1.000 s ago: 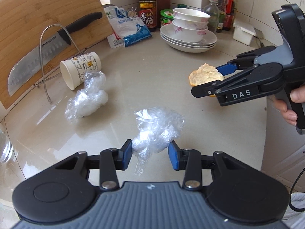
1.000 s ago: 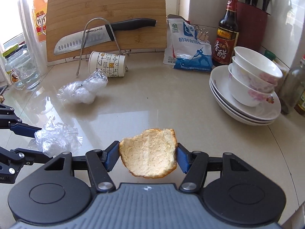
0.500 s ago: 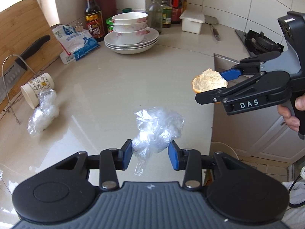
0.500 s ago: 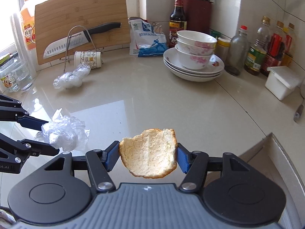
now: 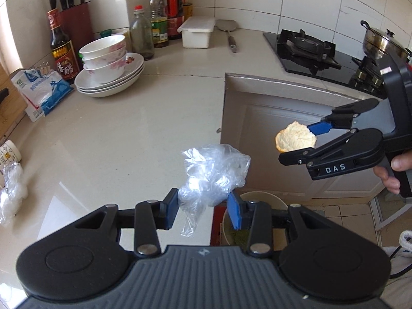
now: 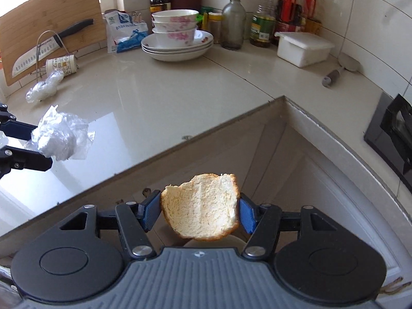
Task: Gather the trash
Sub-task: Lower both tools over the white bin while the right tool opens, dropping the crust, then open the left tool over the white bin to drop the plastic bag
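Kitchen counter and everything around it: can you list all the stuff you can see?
crumpled plastic wrap: one, clear, held in left gripper
bread piece: one, pale with brown crust, held in right gripper
plastic wad: one, clear, lying on counter
paper cup: one, white patterned, lying on its side beside the wad
knife: one, black handle, against cutting board
bowls: three, white floral, stacked on plates
salt bag: one, white and blue
white box: one, lidded
bin: pale, on floor, mostly hidden
left gripper: black, blue pads
right gripper: same
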